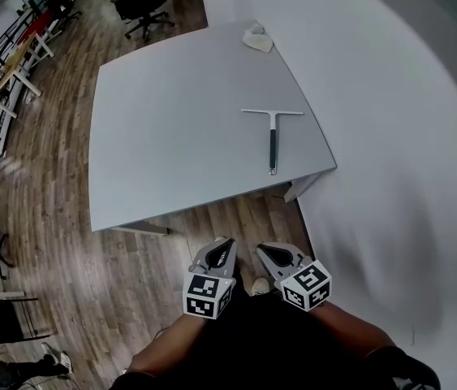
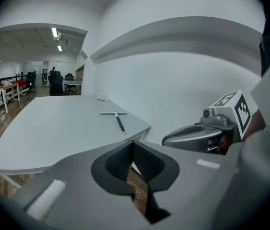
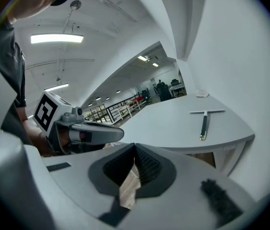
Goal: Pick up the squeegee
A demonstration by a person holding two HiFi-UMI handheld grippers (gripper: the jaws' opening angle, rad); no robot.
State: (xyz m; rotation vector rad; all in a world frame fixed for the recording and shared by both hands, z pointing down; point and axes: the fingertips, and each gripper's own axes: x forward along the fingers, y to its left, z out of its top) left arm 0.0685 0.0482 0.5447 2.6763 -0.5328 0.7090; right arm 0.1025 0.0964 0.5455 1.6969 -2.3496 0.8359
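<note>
**While the squeegee [image 1: 273, 140] lies untouched**

Though both hover short of the table [image 1: 171, 136], the left gripper [image 1: 222, 249] and right gripper [image 1: 267, 254] have jaws pressed together, empty; the squeegee lies flat near the table's right edge (handle toward the person).

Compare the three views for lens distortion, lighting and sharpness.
Head view: the fisheye lens bows the edges of the table, and the wall at right looks smeared. Left gripper view: black vignette in the corners, with the squeegee small but sharp. Right gripper view: the scene is tilted, and a ceiling light is blown out to white.
</note>
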